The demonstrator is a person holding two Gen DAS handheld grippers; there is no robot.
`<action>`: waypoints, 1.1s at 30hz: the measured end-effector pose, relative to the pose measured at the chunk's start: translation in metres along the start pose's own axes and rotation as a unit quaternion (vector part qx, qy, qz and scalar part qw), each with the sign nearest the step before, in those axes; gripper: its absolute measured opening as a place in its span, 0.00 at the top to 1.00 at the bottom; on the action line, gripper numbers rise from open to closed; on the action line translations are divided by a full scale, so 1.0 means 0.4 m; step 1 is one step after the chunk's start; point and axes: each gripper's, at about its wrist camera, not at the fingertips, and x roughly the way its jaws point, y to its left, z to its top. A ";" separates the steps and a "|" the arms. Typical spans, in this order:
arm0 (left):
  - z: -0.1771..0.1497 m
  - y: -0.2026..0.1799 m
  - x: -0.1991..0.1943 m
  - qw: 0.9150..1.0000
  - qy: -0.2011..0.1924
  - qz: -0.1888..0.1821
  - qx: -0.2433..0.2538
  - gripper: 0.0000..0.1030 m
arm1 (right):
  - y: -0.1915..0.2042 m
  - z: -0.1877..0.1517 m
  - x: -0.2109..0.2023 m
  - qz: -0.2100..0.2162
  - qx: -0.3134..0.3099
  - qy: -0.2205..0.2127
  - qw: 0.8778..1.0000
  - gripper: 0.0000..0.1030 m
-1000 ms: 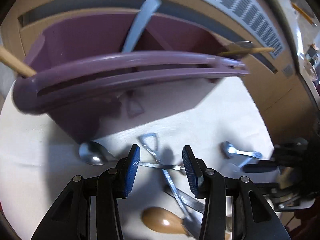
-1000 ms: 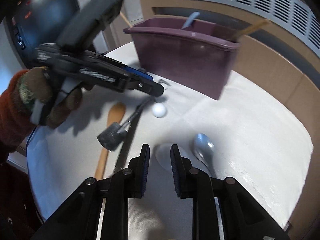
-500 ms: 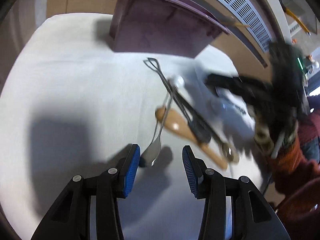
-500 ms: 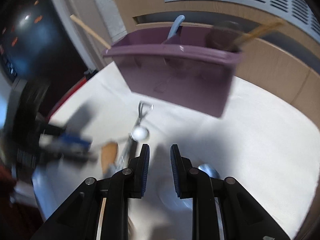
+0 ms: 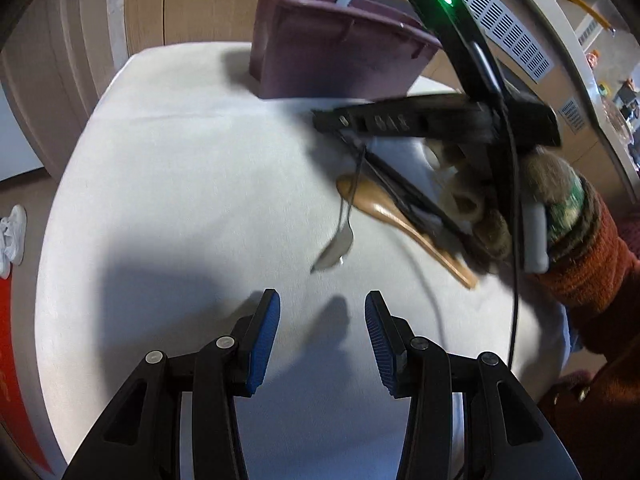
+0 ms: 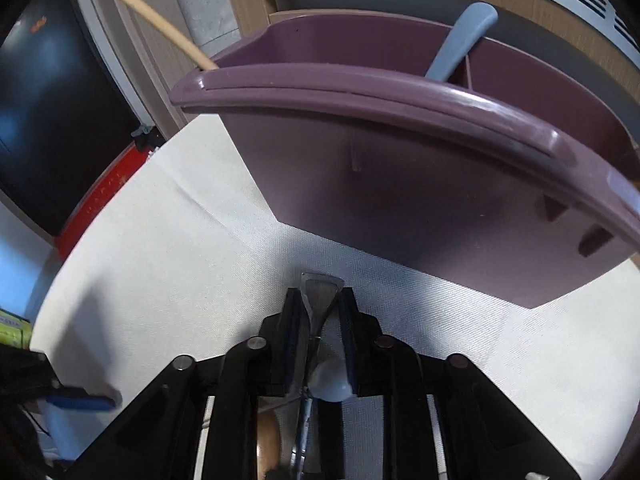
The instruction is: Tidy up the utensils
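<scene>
A purple utensil caddy (image 5: 332, 60) (image 6: 400, 148) stands at the table's far side with a pale blue handle (image 6: 460, 44) and a wooden stick (image 6: 144, 16) in it. My left gripper (image 5: 322, 320) is open and empty above the white cloth, short of a metal spoon (image 5: 338, 236) and a wooden spoon (image 5: 400, 216). My right gripper (image 6: 319, 308) is low on the table in front of the caddy, shut on a metal utensil handle (image 6: 320, 296) whose looped end sticks out past the fingertips. In the left wrist view the right gripper (image 5: 332, 120) lies over the utensil pile.
The round table (image 5: 180, 168) has a white cloth. A red strip (image 6: 100, 196) marks its left edge. A wooden wall with a vent grille (image 5: 500, 28) runs behind the caddy. The gloved hand (image 5: 560, 208) and its cable cross the right side.
My left gripper has pulled back from the caddy and utensils. My right gripper has moved in low toward the caddy and closed on the metal utensil handle.
</scene>
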 end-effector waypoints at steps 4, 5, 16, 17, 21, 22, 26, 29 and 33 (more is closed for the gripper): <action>0.044 -0.016 0.019 1.000 -0.013 -0.001 0.010 0.56 | -0.033 -0.023 -0.027 0.009 -0.004 0.001 1.000 0.93; 0.054 -0.024 0.026 1.000 -0.015 -0.004 0.014 0.56 | -0.052 -0.035 -0.040 0.006 -0.001 -0.002 1.000 0.94; 0.186 -0.094 0.075 0.995 -0.041 -0.037 0.082 0.56 | -0.210 -0.149 -0.180 -0.005 0.017 -0.053 0.998 0.90; 0.204 -0.088 0.091 0.995 -0.037 -0.043 0.085 0.56 | -0.223 -0.160 -0.192 -0.008 0.020 -0.056 0.998 0.89; 0.240 -0.022 0.150 0.997 -0.006 -0.064 0.048 0.56 | -0.252 -0.183 -0.206 -0.020 0.033 -0.058 0.998 0.88; 0.236 -0.004 0.158 0.997 0.011 -0.072 0.027 0.56 | -0.251 -0.186 -0.206 -0.021 0.033 -0.057 0.998 0.88; 0.176 -0.006 0.131 0.993 0.058 -0.102 0.029 0.56 | -0.240 -0.202 -0.220 -0.034 0.015 -0.067 0.997 0.88; 0.144 -0.067 0.091 0.995 0.044 -0.047 0.070 0.56 | -0.239 -0.205 -0.232 -0.051 0.002 -0.083 0.995 0.87; 0.165 -0.153 0.063 0.994 -0.022 0.010 0.108 0.56 | -0.247 -0.207 -0.238 -0.051 0.006 -0.100 0.994 0.87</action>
